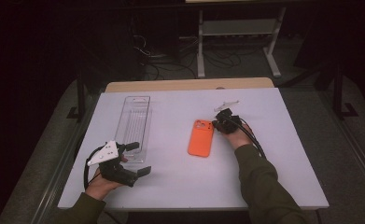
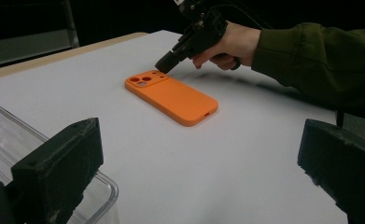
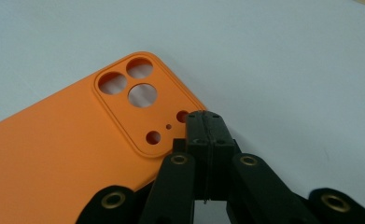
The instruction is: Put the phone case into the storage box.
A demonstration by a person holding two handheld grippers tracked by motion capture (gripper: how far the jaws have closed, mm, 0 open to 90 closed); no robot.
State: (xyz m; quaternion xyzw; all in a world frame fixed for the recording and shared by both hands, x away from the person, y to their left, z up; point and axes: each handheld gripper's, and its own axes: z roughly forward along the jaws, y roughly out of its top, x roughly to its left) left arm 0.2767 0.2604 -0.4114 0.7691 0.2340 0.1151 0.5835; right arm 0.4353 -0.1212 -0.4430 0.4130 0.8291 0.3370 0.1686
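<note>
Now, clear tray (image 1: pixel 134 122): nothing is seen inside.
Right gripper (image 3: pixel 207 122): jaws are pressed together at orange phone case (image 1: pixel 200 137).
Left gripper (image 1: pixel 134 158): jaws are held wide.

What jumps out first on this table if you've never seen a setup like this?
The bright orange phone case lying flat in the middle of the white table catches the eye first. The right gripper, jaws shut, sits at the case's camera-cutout corner. On the left lies a clear plastic tray, with the open left gripper at its near end.
</note>
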